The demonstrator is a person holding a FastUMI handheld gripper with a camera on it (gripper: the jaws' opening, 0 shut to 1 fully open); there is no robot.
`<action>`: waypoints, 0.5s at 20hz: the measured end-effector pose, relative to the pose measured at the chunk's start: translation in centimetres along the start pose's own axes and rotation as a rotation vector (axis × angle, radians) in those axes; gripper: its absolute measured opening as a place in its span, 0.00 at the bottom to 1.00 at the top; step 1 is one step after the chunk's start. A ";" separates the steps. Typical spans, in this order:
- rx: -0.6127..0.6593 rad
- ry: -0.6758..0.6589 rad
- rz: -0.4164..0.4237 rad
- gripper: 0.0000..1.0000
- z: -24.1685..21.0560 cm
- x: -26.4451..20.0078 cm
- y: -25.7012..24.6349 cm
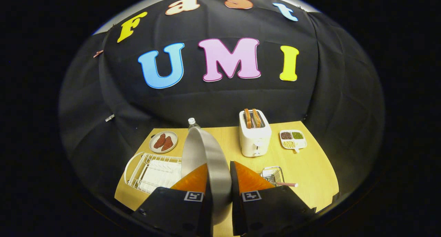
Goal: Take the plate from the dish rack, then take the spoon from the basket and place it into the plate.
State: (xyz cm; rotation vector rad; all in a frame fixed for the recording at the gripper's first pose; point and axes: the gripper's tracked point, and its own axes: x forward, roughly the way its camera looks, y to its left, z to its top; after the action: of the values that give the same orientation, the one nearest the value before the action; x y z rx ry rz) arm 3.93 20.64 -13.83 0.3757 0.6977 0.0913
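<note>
Plate (pixel 206 161): grey, held edge-on and upright between the two orange fingers (pixel 193 180) of the gripper (pixel 219 176), both pads pressing on it, one from each side. Its rim rises above the fingertips and tilts slightly to the left; the lower edge drops down between the black finger mounts. It is lifted clear of the dish rack (pixel 151 171).

Dish rack: white wire, just to the left of the left finger, on the near left part of the surface (pixel 310 168). A white sheet or tray lies in its bottom.

Basket (pixel 273 175): small wire one, just beyond the right finger, on the surface. Spoon (pixel 286 184) lies in it with its pinkish handle poking out to the right over the basket's rim.

Farther out: white toaster (pixel 254 133) beyond the basket, two slices of toast standing in its slots. Right of the toaster, a white divided tray (pixel 293 138) with dark, green and pale fillings in separate compartments. Far left, a round dish (pixel 163 141) carrying reddish-brown pieces. A bottle (pixel 192 122) with a white cap stands behind the plate's top edge, mostly hidden by it.

Surface is yellow wood; black cloth wall behind.
</note>
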 end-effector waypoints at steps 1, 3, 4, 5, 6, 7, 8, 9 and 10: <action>0.019 0.014 0.004 0.25 -1.0 -0.7 -1.5; 0.062 0.061 0.009 0.25 -3.6 -1.9 -4.3; 0.088 0.084 0.012 0.25 -4.9 -2.3 -5.8; 0.113 0.109 0.016 0.25 -6.2 -2.6 -7.1; 0.134 0.133 0.019 0.25 -7.6 -2.7 -8.4; 0.148 0.146 0.026 0.25 -8.9 -2.8 -9.6; 0.163 0.166 0.033 0.25 -10.2 -2.6 -10.7; 0.184 0.188 0.038 0.25 -11.6 -2.6 -11.7; 0.211 0.208 0.047 0.25 -12.9 -2.4 -12.6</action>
State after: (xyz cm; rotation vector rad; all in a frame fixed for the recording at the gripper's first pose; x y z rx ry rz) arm -6.73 12.42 -25.99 0.5905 0.9080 0.1028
